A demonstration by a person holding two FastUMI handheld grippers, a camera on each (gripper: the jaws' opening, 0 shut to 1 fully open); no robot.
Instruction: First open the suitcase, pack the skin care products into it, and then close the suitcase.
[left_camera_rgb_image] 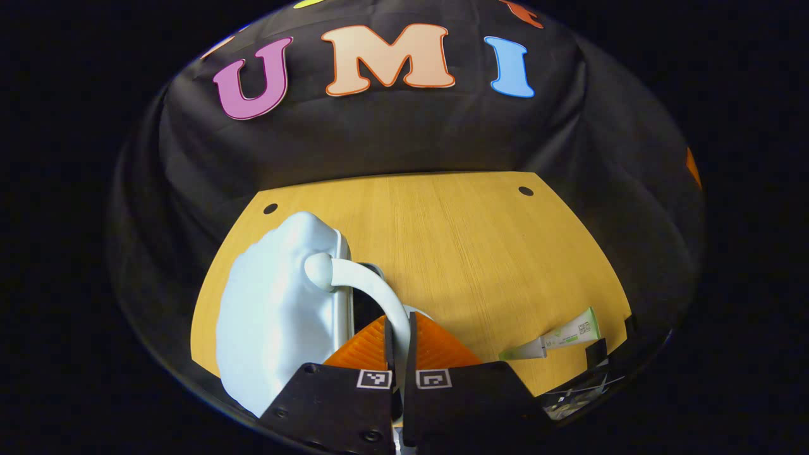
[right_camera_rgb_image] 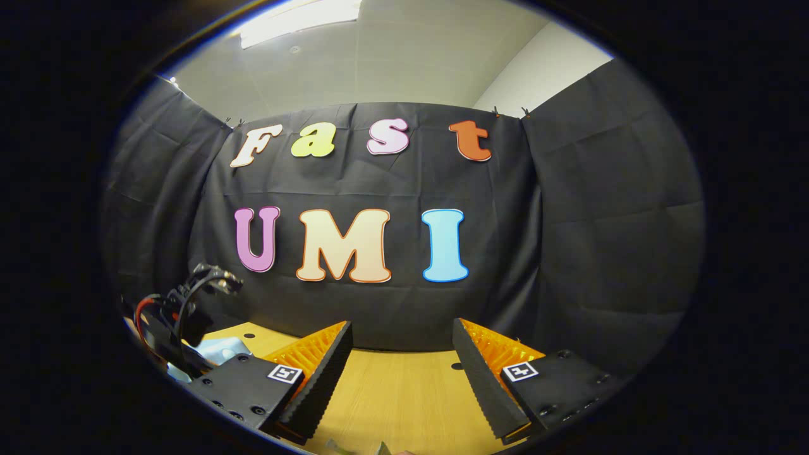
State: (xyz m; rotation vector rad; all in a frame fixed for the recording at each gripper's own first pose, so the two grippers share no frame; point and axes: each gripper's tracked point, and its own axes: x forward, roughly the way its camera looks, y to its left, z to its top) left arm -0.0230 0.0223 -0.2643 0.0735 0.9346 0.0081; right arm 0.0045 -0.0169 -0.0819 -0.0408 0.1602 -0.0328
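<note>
While left claw point(left_camera_rgb_image: 400, 328) grips suitcase handle point(left_camera_rgb_image: 373, 284), right claw point(right_camera_rgb_image: 401, 373) spread

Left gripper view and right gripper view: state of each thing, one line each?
suitcase: on its side on the table, appears closed
suitcase handle: pinched between the left tool's fingers
left tool: shut on suitcase handle
right tool: open, empty, held above the table
skin care tube: lying flat on the table, not yet packed
</note>
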